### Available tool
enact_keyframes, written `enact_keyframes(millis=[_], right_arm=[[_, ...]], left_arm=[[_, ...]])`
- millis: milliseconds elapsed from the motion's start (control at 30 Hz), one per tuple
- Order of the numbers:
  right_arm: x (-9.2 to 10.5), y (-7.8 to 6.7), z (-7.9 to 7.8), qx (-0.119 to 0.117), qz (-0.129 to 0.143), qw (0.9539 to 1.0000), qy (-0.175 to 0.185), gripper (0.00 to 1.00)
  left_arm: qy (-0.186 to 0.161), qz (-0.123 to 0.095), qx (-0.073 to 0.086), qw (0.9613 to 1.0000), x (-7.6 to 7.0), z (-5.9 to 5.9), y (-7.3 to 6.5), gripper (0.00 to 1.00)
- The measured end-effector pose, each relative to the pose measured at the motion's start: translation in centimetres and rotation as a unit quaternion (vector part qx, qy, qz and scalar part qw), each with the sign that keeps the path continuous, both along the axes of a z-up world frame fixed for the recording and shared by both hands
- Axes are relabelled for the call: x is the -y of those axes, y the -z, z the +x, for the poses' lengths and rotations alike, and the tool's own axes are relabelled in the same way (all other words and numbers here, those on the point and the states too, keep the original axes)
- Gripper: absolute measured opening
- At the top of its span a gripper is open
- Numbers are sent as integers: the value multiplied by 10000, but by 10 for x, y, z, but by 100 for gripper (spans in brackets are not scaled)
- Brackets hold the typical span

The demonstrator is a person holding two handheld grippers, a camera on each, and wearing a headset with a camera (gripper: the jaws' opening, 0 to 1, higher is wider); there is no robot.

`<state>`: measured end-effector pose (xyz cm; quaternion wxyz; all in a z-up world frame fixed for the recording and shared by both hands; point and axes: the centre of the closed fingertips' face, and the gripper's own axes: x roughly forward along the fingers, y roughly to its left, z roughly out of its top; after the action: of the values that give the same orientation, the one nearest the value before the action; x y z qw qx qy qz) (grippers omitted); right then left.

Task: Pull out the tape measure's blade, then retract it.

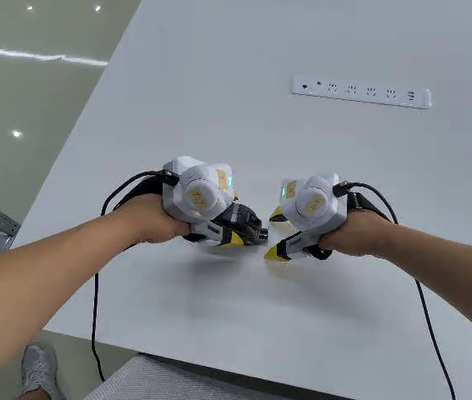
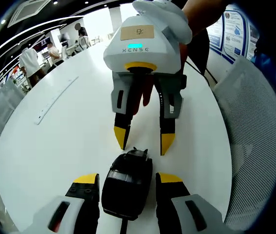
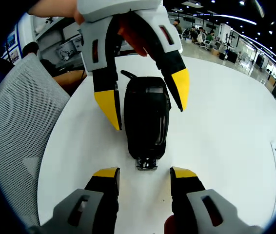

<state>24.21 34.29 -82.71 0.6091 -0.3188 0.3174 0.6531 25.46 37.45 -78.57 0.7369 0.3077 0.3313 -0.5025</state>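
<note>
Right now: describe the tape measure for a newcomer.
At the front of the white table, the left gripper and right gripper face each other. The left one holds the tape measure: a chunky black case, unlike the flat white power strip behind.

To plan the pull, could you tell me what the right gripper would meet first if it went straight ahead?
The tape measure: its metal blade tip lies ahead of the right gripper, in line with its open jaws, though depth is unclear.

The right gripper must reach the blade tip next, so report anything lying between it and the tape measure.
Nothing visible does. Bare white tabletop lies between the open right gripper and the blade end of the boxy black tape measure.
</note>
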Motion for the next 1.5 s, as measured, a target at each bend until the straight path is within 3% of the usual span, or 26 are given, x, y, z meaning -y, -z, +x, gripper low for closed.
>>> enact_keyframes(millis=[333,667,767,1500], right_arm=[[-4,1,2,86,79,9999,-111,27],[-10,1,0,114,118,9997,-162,18],[-10,0,2,220,88,9996,-175,13],[-8,0,1,262,139,9994,-162,11]], left_arm=[[189,173,60,9997,0,1,1,35],[368,294,99,9988,-1,2,3,34],[399,310,115,9987,-1,2,3,34],[565,475,120,9972,-2,-1,5,31]])
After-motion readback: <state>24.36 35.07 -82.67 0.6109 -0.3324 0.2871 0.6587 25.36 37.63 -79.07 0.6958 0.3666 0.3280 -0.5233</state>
